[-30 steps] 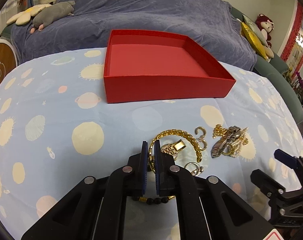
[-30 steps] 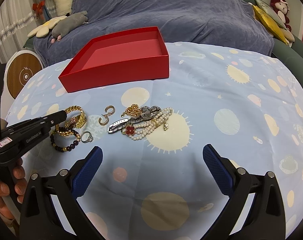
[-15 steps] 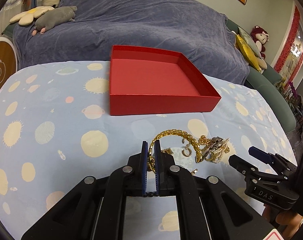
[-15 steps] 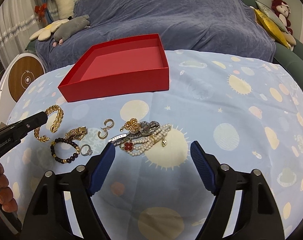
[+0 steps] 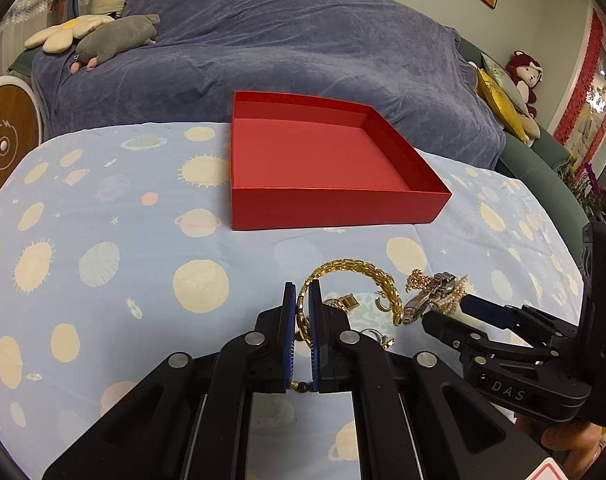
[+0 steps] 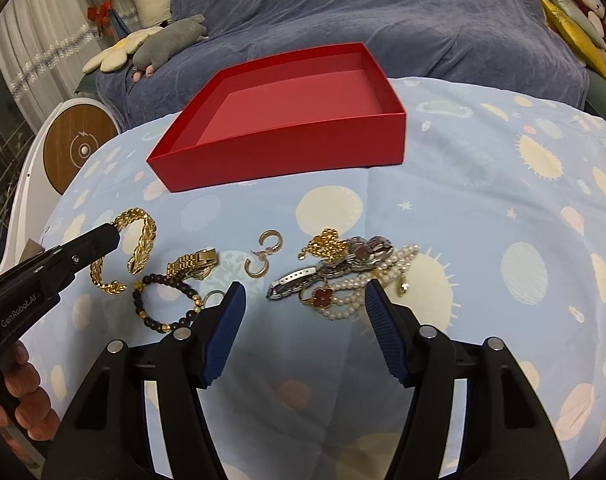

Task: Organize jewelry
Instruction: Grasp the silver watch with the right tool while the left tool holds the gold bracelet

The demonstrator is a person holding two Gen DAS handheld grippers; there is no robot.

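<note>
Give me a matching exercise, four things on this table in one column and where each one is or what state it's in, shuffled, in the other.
Things
1. open red cardboard box
2. chunky gold chain bracelet
3. dark bead bracelet with gold spacers
4. white pearl strand

Places or states
A. in the tangled heap ahead of the open right claw
B. pinched in the left claw
C. nothing inside
D. lying flat beside a small ring

Pairs: 1-C, 2-B, 3-D, 4-A
</note>
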